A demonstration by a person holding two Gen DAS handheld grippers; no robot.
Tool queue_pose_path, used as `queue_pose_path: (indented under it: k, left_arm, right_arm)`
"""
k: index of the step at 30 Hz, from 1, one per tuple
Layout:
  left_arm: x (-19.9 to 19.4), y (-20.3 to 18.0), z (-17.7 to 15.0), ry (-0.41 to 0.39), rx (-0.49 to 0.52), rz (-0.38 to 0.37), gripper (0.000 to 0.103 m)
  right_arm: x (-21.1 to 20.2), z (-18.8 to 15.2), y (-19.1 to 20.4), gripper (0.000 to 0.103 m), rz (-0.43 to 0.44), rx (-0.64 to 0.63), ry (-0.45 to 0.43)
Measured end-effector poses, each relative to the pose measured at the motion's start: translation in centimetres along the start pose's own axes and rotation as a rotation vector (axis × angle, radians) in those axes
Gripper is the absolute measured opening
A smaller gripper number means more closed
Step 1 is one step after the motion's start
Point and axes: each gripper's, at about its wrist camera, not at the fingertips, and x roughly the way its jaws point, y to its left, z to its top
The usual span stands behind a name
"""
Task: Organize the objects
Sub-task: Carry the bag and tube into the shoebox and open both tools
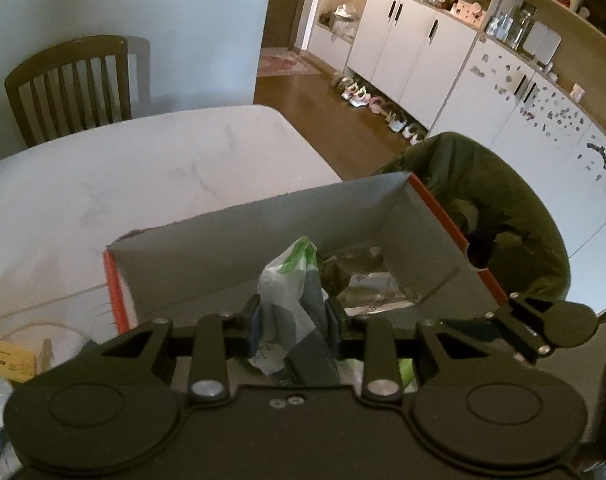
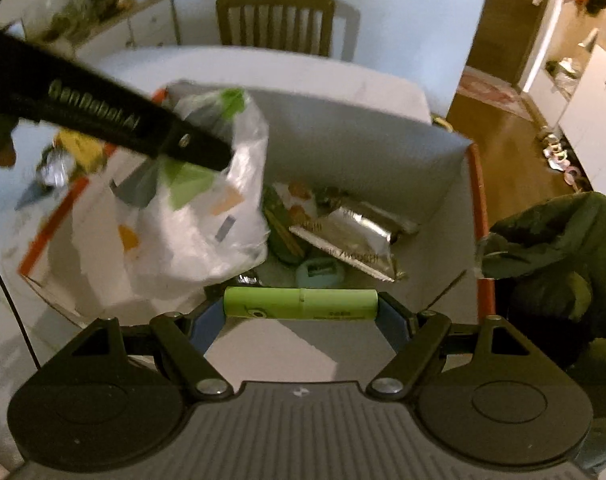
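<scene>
An open cardboard box [image 1: 231,248] with orange edges sits on the white table [image 1: 123,168]. My left gripper [image 1: 293,316] is shut on a crumpled white plastic bag [image 1: 289,280] with green and grey print, held over the box. In the right wrist view that bag [image 2: 191,216] hangs from the left gripper's black body [image 2: 123,120] above the box [image 2: 383,152]. My right gripper [image 2: 301,320] is shut on a light green tube [image 2: 301,302], clamped end to end across its jaws over the box's near side. Silver foil packets [image 2: 351,232] and a teal lidded item [image 2: 319,272] lie inside.
A dark green garment [image 1: 499,208] hangs over something just right of the box. A wooden chair [image 1: 71,84] stands behind the table. Loose yellow and foil items [image 2: 67,156] lie left of the box. White cabinets [image 1: 415,56] and shoes line the wooden floor at right.
</scene>
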Motion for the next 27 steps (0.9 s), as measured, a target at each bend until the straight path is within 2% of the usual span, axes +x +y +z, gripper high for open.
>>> queue_pose_path:
  k: [3,5,8,13,27]
  left_arm:
    - [1.4,0.0,0.1,0.027,-0.006,0.010,0.031]
    - [2.2,-0.1,0.2,0.040,-0.001,0.021,0.031]
    - [3.1,-0.1,0.5,0.054,0.000,0.031,0.031]
    - [4.3,-0.4,0.6,0.078,0.009,0.042,0.031]
    - [5.3,0.2,-0.2,0.092,0.030,0.058,0.035]
  right_arm:
    - [1.3,0.2,-0.5,0.081,0.040,0.011,0.040]
    - [2.0,0.5,-0.6,0.081,0.023,0.004,0.060]
    - [2.9,0.8,-1.3,0.081,0.061,0.038,0.094]
    - [3.9,1.2,-1.6,0.081,0.063,0.033,0.138]
    - [2.9,0.8,-1.9,0.081,0.119,0.030,0.136]
